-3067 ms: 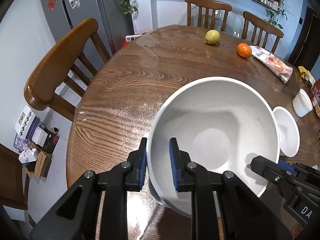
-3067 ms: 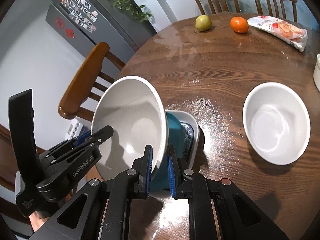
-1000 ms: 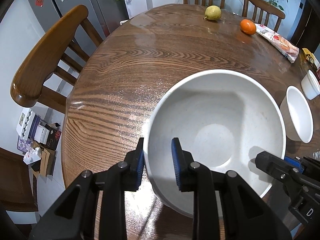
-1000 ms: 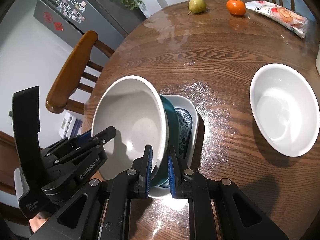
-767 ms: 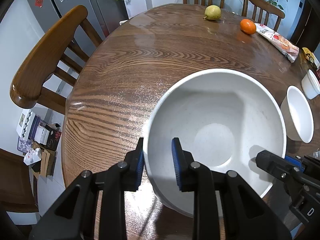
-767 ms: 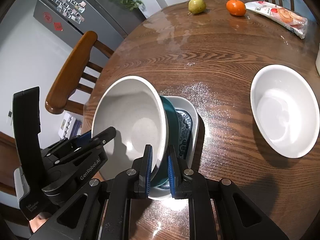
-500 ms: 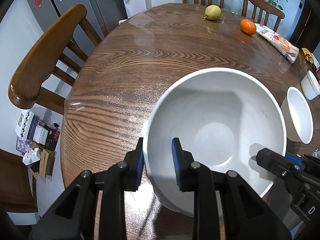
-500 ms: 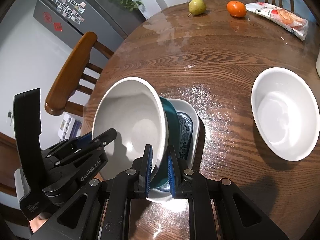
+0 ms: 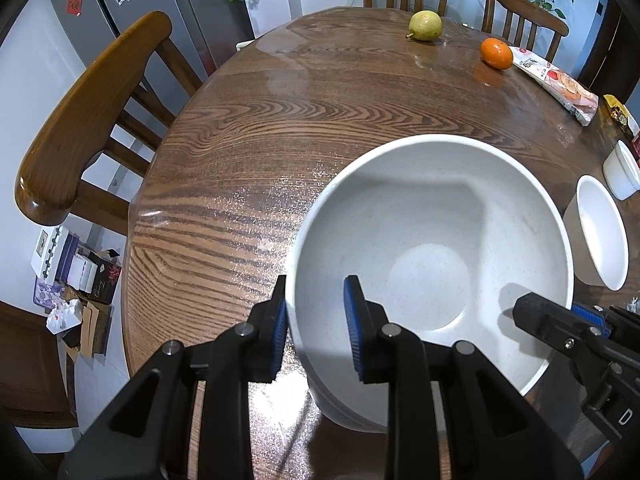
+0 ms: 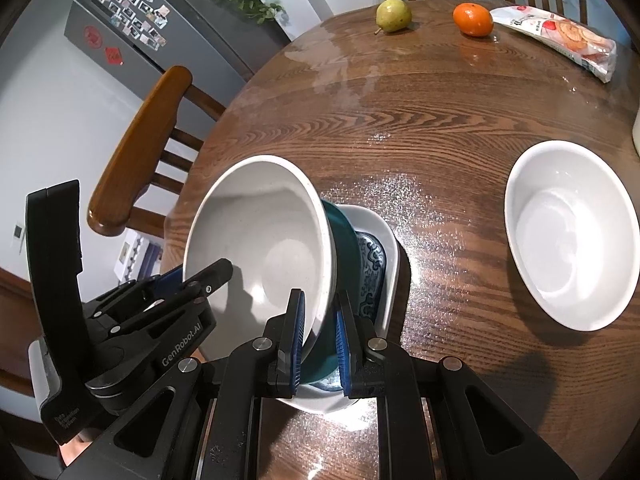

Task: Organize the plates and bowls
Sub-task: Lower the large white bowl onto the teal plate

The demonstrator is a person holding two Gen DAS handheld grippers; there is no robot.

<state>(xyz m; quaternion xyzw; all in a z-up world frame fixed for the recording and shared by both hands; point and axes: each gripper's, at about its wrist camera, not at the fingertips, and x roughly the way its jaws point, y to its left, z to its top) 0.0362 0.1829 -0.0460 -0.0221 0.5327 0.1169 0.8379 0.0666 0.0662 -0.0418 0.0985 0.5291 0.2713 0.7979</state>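
A large speckled white bowl [image 9: 432, 248] sits nested in a teal bowl [image 10: 344, 236], which rests in a white dish with a blue pattern [image 10: 380, 256] on the wooden table [image 9: 248, 128]. My left gripper [image 9: 316, 312] straddles the big bowl's near rim, one pad outside and one inside. My right gripper [image 10: 320, 320] is closed on the rims of the white bowl [image 10: 260, 236] and the teal bowl together. A second, smaller white bowl [image 10: 568, 252] stands alone to the right, also in the left wrist view [image 9: 600, 232].
A pear [image 9: 426, 26], an orange [image 9: 496, 53] and a snack packet [image 9: 556, 84] lie at the far side. A small white cup [image 9: 622, 170] stands at the right edge. Wooden chairs [image 9: 92, 112] ring the table.
The stack with both grippers has shifted slightly; the smaller white bowl appears a little farther right. Grips are unchanged.
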